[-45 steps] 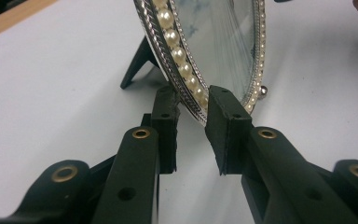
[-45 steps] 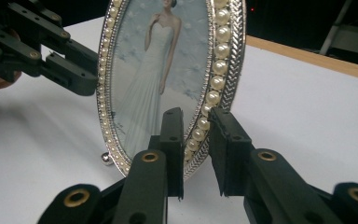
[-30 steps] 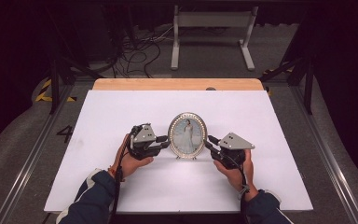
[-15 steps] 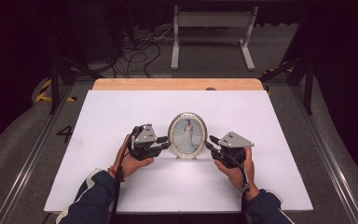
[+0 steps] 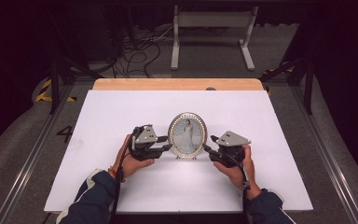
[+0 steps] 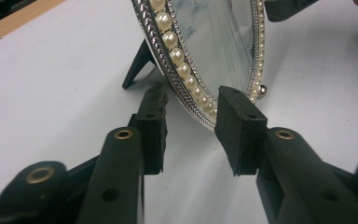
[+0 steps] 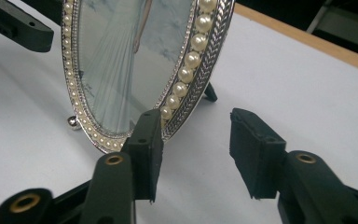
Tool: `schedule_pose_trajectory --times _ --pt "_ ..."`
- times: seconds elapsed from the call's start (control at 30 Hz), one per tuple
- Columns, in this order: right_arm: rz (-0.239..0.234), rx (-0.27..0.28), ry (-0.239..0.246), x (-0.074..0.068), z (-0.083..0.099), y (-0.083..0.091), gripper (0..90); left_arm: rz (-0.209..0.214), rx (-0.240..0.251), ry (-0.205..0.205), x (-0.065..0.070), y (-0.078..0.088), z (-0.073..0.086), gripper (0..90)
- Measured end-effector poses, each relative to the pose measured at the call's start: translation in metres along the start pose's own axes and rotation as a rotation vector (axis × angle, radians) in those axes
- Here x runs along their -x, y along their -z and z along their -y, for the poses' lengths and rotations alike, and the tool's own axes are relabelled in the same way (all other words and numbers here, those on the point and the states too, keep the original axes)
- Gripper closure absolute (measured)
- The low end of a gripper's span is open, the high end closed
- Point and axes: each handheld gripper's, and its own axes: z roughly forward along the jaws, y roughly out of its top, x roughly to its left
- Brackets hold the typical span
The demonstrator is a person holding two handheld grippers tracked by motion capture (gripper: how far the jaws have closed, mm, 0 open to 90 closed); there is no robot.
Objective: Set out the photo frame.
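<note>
An oval pearl-rimmed picture frame [image 5: 187, 135] stands upright mid-counter [image 5: 121, 112]. The left claw [image 5: 167, 143] at its nine o'clock and the right claw [image 5: 206, 145] at its three o'clock both stand released, jaws just opening, straddling the frame's edges without pressing.

frames: 1 picture frame [image 5: 187, 135] (oval, pearl-rimmed) | hand-held grippers: 2 | tables: 1

A: What colours did the oval silver metal picture frame [image 5: 187, 135] show?
B: A braided silver rim, a ring of cream pearls, and a pale blue-and-white photo.
A: The white sheet-covered worktop [image 5: 121, 107]?
B: Its far edge was tan wood. The fingers [image 6: 239, 128] were matte black.
</note>
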Motion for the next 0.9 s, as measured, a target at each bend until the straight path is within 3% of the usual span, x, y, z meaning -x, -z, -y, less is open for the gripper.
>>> schedule_pose_trajectory --times 0.1,0.2,0.23,0.3,0.5,0.6,0.7,0.77,0.9 --pt "-0.013 -0.016 0.003 -0.001 0.001 -0.003 46.3 -0.013 -0.025 -0.014 -0.002 -0.001 0.003 54.6" --pt "-0.024 -0.030 0.010 -0.002 0.001 -0.005 40.4 -0.031 -0.048 -0.018 -0.002 -0.003 0.003 38.8" --pt "-0.029 -0.034 0.014 -0.002 0.001 -0.005 37.9 -0.034 -0.059 -0.023 -0.002 -0.004 0.003 38.8" --pt "-0.036 -0.052 0.020 -0.003 0.002 -0.009 29.3 -0.038 -0.074 -0.030 -0.001 -0.005 0.003 29.9" --pt "-0.048 -0.064 0.023 -0.004 0.003 -0.012 21.7 -0.084 -0.100 -0.009 -0.001 -0.008 0.004 16.3" --pt "-0.061 -0.064 0.010 -0.003 0.004 -0.013 17.0 -0.077 -0.121 -0.013 -0.001 -0.011 0.004 8.6" --pt "-0.073 -0.061 0.002 -0.002 0.005 -0.014 15.1 -0.069 -0.120 -0.024 0.000 -0.011 0.004 6.0" --pt "-0.083 -0.069 0.012 -0.002 0.005 -0.015 8.6 -0.068 -0.110 -0.042 0.002 -0.009 0.004 5.0" --pt "-0.084 -0.077 0.009 -0.002 0.005 -0.016 8.9 -0.082 -0.113 -0.059 0.003 -0.007 0.003 4.9"
